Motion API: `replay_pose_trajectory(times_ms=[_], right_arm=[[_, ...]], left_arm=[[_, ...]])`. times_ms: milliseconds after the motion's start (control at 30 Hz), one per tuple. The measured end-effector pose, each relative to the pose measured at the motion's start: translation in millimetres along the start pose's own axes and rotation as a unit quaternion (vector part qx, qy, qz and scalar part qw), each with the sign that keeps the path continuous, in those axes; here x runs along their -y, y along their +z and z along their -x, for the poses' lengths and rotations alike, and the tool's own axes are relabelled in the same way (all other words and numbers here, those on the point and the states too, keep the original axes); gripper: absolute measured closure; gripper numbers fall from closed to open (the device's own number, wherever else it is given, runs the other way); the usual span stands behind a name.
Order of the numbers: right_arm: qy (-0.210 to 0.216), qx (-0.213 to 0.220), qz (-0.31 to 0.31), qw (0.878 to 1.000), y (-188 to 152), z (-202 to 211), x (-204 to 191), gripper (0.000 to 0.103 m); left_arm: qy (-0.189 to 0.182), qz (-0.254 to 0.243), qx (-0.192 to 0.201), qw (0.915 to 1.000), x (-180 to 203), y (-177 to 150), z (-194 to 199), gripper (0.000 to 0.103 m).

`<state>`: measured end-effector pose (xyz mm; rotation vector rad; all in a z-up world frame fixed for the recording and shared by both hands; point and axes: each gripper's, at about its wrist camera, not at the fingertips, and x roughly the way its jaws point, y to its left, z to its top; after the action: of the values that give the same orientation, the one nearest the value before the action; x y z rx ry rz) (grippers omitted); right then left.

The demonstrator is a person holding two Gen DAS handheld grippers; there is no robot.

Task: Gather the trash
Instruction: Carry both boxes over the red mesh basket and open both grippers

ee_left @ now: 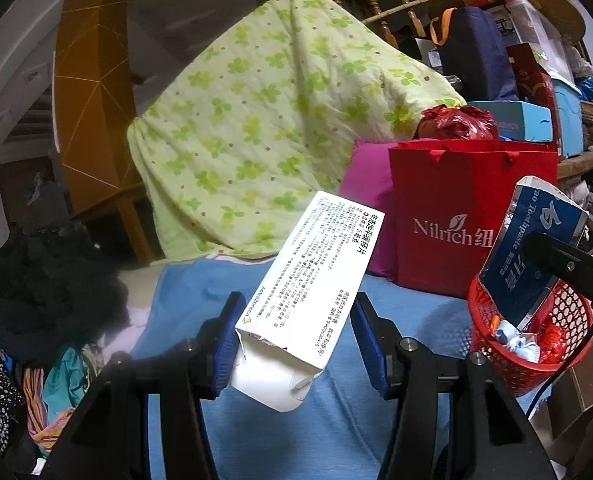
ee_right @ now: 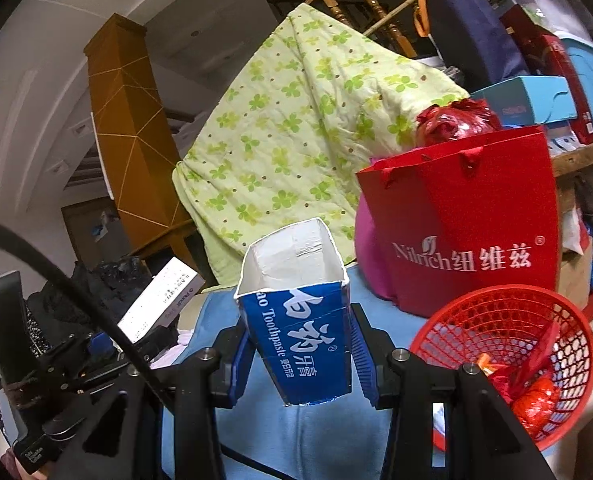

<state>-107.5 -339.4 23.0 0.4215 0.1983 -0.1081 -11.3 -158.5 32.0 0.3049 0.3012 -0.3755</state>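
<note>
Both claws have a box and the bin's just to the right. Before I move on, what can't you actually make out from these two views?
- Red basket: its bottom, in both wrist views; wrappers and the right claw's frame cover it.
- White medicine box: contents; only its outside shows, and its small print is unreadable.
- Blue toothpaste box: the torn top looks empty, deeper inside is hidden.
- Red paper bag: interior, hidden by its front wall.

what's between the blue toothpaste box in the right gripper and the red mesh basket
Nothing lies between the blue toothpaste box and the red mesh basket; the right wrist view shows only the blue cloth.
</note>
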Motion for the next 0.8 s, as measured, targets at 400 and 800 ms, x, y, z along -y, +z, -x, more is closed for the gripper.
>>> replay_pose_trajectory(times_ms=[400,800], right_arm=[[-0.022,0.019,-0.013,0.999,5,22,21,0.056],[-0.054,0.037,-0.039,0.997,9,40,52,0.057]], left_arm=[[-0.023,-0.022,-0.005,0.9995,29,3,-1,0.047],[-0.051,-0.029,-0.04,0.9975,45,-7,-20,0.047]])
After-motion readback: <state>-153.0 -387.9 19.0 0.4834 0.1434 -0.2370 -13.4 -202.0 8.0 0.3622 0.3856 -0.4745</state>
